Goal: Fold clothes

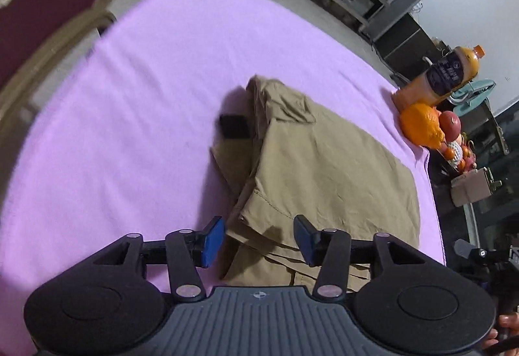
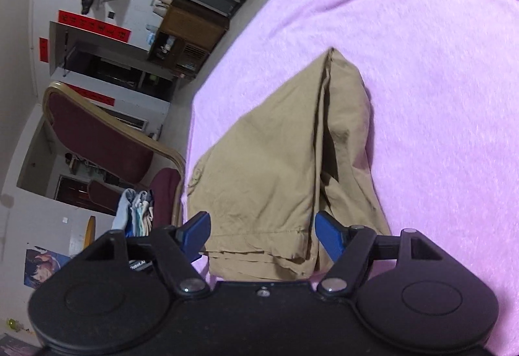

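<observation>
Folded khaki garment [image 1: 324, 168] flat on purple cloth [image 1: 129, 116], near edge between both grippers' parted, empty jaws.

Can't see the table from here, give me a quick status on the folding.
Left gripper open, right gripper open, nothing held. Khaki garment lies folded on purple cloth. Orange and juice bottle at cloth edge, clear of garment.

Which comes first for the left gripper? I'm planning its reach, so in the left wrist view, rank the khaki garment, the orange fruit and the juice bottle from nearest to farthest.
From the left gripper:
1. Khaki garment, right under the open fingers, centre of the purple cloth.
2. Orange fruit, at the cloth's far right edge.
3. Juice bottle, just beyond the fruit, far right.
</observation>
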Demonstrator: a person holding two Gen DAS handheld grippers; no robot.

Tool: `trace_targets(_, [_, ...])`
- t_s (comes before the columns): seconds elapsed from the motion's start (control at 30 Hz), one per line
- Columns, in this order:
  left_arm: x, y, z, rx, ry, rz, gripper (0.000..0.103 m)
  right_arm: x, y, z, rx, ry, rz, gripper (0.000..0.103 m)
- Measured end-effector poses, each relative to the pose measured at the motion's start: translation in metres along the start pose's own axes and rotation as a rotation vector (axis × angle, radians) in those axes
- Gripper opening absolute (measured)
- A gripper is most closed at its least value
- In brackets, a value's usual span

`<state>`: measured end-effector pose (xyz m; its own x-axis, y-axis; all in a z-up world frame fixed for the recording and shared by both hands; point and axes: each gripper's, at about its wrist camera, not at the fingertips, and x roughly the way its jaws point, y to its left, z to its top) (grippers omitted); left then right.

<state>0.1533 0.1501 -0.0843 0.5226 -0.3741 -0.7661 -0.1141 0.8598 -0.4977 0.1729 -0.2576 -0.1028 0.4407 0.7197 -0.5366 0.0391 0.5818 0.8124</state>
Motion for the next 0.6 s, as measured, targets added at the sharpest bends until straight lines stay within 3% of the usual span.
trace_targets(0.23, [0.008,0.021,0.005,-0.129,0.024,-0.005,0.050,0.010,0.007,-0.003,-0.036,0.041,-0.023,0.072])
trace_targets(0.37, [0.013,0.021,0.008,-0.154,0.052,-0.080,0.049,0.009,0.005,-0.004,-0.033,0.043,-0.026,0.073])
trace_targets(0.47, [0.018,0.018,0.009,-0.159,0.051,-0.093,0.041,0.006,0.001,-0.003,-0.020,0.034,-0.037,0.073])
trace_targets(0.6, [0.006,0.011,0.008,-0.118,-0.011,-0.106,0.019,0.001,-0.006,-0.002,-0.006,0.014,-0.058,0.074])
